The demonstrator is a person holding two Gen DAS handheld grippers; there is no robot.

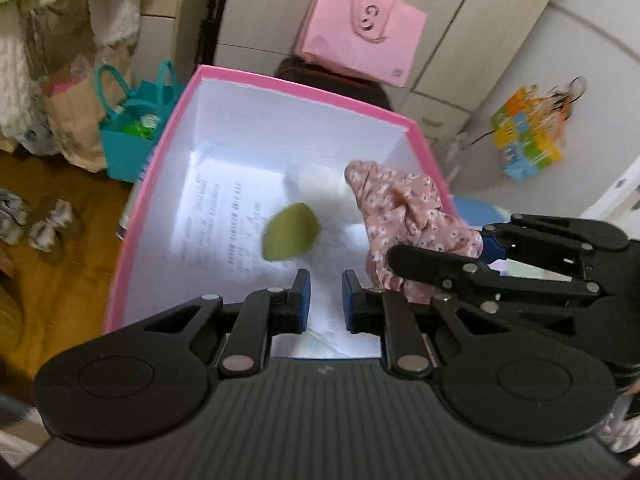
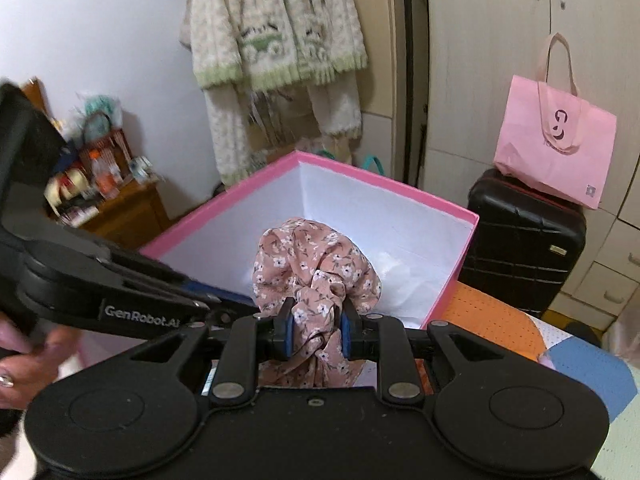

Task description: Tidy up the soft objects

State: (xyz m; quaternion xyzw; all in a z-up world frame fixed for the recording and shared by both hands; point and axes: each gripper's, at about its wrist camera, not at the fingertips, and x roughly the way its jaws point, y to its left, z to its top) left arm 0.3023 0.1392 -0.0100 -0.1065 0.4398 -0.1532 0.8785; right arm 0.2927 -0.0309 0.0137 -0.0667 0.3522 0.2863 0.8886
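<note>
1. Nearest the right camera, the right gripper (image 2: 316, 330) has its jaws pinching a bunch of pink flowered cloth (image 2: 314, 264), which bulges up above the blue pads and hangs down below them.
2. That cloth sits over the near edge of a pink box (image 2: 384, 184) with white inner walls, the bulk of it over the box's opening.
3. From the left camera, the left gripper (image 1: 326, 298) is poised above the same box (image 1: 136, 216); its jaws are drawn close together with only a narrow gap and nothing between them.
4. A green soft lump (image 1: 290, 232), blurred, shows over a printed sheet of paper (image 1: 224, 220) on the box floor; whether it rests on the paper I cannot tell.
5. The right gripper (image 1: 486, 244) comes in from the right of that view, with the flowered cloth (image 1: 404, 216) at its tip, over the box's right-hand wall.
6. Behind the box stands a black suitcase (image 2: 524, 240) with a pink bag (image 2: 556, 152) on top of it.
7. A teal bag (image 1: 128, 148) stands on the floor just beside the box's left wall.
8. Cream and green knitwear (image 2: 276, 40) hangs on the wall beyond.
</note>
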